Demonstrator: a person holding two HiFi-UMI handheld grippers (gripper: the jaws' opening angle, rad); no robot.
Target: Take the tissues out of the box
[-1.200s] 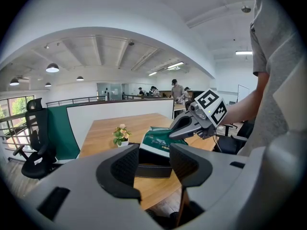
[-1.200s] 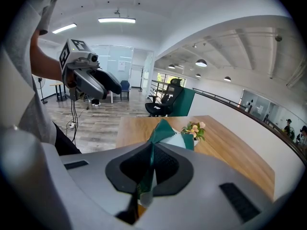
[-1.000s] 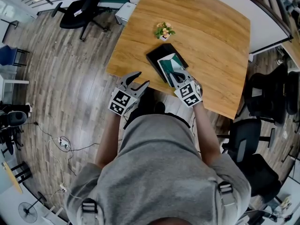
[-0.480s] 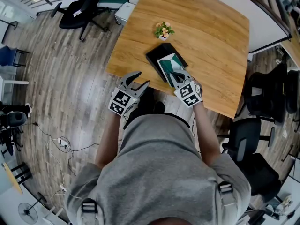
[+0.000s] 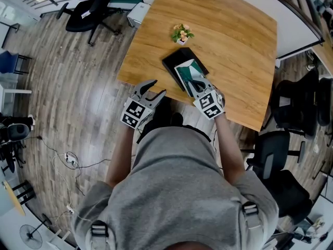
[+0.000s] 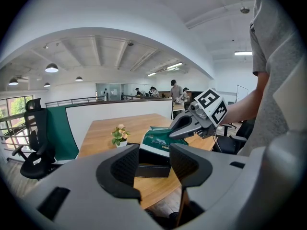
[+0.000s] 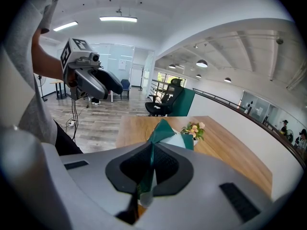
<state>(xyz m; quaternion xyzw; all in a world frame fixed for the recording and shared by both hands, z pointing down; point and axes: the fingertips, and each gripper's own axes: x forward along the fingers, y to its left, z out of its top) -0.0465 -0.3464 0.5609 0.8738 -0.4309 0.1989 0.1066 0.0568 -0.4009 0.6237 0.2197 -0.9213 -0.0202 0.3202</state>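
Head view: a wooden table (image 5: 234, 30) carries a black box (image 5: 173, 61) near its front edge, with a small potted plant (image 5: 182, 34) just beyond it. A tissue pack (image 5: 188, 69), dark green with a pale panel, sits partly in the box, and its near end sticks out toward the person. The right gripper (image 5: 196, 85) reaches over the table edge with its tips on that near end. The left gripper (image 5: 157, 87) hangs off the table's near corner, apart from the box, with its jaws spread.

Left gripper view: the left gripper (image 6: 152, 163) has its two jaws standing apart with nothing pinched. The box (image 6: 152, 169) shows through the gap, farther off on the table. The green pack (image 6: 157, 140) rises at a slant above the box rim, with small light print on its wrapper. Its upper end is under the tips of the right gripper (image 6: 178, 131).

Right gripper view: the right gripper (image 7: 151, 163) has its jaws pressed together on the pack (image 7: 164, 130). The soft green wrapper is squeezed into a thin fold between the pads and rises in a peak just beyond them. A paler face shows to the right of the peak. The plant (image 7: 194, 128) stands just behind it. The left gripper (image 7: 111, 91) is in the air at upper left, over the wood floor.
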